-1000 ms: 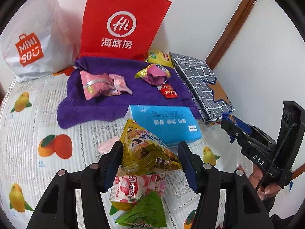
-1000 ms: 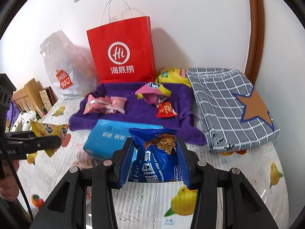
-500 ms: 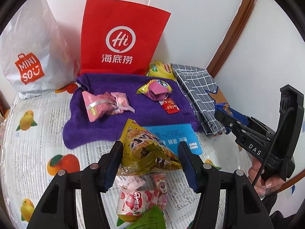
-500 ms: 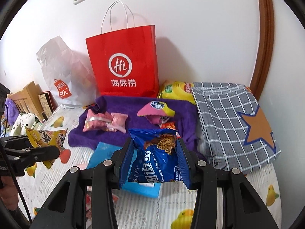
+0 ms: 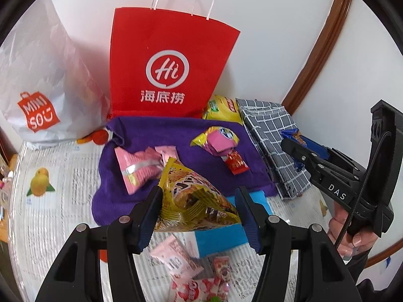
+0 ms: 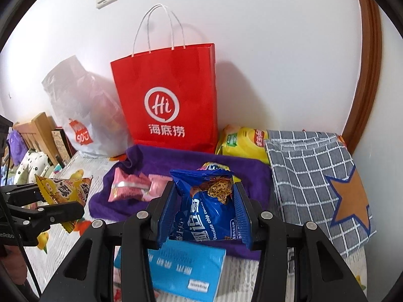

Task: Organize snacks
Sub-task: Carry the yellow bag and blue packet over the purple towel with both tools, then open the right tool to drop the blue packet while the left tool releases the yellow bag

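looking along your left gripper [image 5: 197,210], you see its jaws clenched on one yellow snack packet [image 5: 194,200], held up off the fruit-print tablecloth [image 5: 63,188]. behind it lies one purple towel [image 5: 181,136] with four small things on it: two pink packets [image 5: 141,168], one yellow-and-pink packet [image 5: 217,139] and one small red sachet [image 5: 235,162]. one red paper bag [image 5: 168,68] stands upright against the wall at the towel's back edge, with one white plastic bag [image 5: 42,90] beside it on the left and one yellow chip bag [image 5: 221,108] just to its right. one grey checked cloth [image 5: 272,130] lies right of the towel. one blue tissue pack [image 5: 221,231] sits under your grip, and a few pink-and-red sweets packets [image 5: 181,259] lie nearer the lens; how many exactly you cannot tell. at the right edge your right gripper [image 5: 293,151] shows side-on, a hand [image 5: 352,236] wrapped on its handle, blue wrapper poking from its tip.

turning to the right wrist view, your right gripper [image 6: 205,210] grasps one blue chocolate chip cookie bag [image 6: 206,209], both pads pressed into its sides, above the blue tissue pack [image 6: 186,266]. the same one red paper bag [image 6: 168,95], one white plastic bag [image 6: 85,115], one yellow chip bag [image 6: 241,143], one purple towel [image 6: 181,161] and one grey checked cloth [image 6: 314,176] with one orange star sit beyond. two pink packets [image 6: 131,186] show on the towel. at far left your left gripper [image 6: 59,198] carries the yellow snack packet [image 6: 63,188].
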A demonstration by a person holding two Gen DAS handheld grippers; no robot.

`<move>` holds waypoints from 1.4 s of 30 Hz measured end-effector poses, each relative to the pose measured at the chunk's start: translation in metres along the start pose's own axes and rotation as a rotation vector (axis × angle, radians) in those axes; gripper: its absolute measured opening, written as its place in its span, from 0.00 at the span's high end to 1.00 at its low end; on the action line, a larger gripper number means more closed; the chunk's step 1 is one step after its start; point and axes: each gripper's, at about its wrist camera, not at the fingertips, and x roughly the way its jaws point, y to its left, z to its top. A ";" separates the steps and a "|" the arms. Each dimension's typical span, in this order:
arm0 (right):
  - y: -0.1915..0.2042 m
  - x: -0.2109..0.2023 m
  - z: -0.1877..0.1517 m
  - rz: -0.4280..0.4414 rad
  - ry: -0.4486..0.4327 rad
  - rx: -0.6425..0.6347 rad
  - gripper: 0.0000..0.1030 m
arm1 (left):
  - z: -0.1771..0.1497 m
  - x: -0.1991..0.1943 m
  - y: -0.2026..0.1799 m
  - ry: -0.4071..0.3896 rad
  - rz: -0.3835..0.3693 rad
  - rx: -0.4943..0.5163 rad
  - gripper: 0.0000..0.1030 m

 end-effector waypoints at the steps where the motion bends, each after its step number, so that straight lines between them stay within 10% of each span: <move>1: -0.001 0.003 0.003 0.003 0.001 0.003 0.56 | 0.003 0.001 0.002 -0.001 0.004 0.001 0.45; 42: -0.012 0.150 -0.021 0.085 0.350 -0.101 0.56 | 0.045 0.115 0.048 0.129 -0.053 -0.061 0.45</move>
